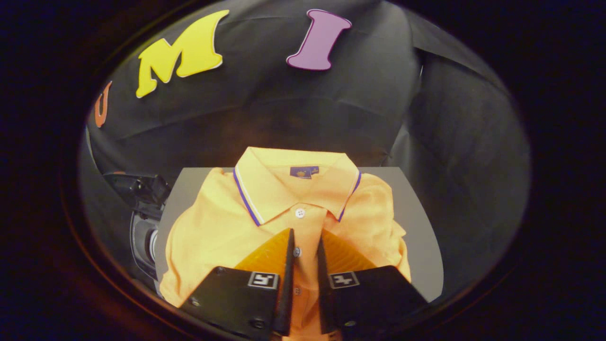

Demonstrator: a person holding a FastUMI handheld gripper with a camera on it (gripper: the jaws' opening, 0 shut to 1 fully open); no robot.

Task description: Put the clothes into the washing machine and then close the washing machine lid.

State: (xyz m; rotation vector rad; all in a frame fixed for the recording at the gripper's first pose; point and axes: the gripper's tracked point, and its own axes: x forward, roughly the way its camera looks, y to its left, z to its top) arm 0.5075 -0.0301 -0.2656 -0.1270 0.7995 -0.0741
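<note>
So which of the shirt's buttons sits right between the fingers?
The middle button on the orange polo shirt: it lies in the narrow gap of the gripper. The white top button lies beyond them, under the collar.

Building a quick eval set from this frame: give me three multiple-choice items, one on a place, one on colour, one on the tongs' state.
1. Where does the polo shirt lie?
A. folded on the grey board
B. hanging from the booth wall
C. inside a drum

2. What colour is the stripe along the collar edge?
A. red
B. blue-purple with white
C. green

3. How do the tongs stand?
A. wide apart, clear of the shirt
B. a narrow gap, over the button placket
C. clamped on the collar

Answers:
1 A: the shirt rests flat and folded, grey board showing on both sides.
2 B: a blue-purple line with a white one runs along the collar edge.
3 B: the fingers are close together with the button strip visible between them; whether they pinch cloth cannot be told.
</note>
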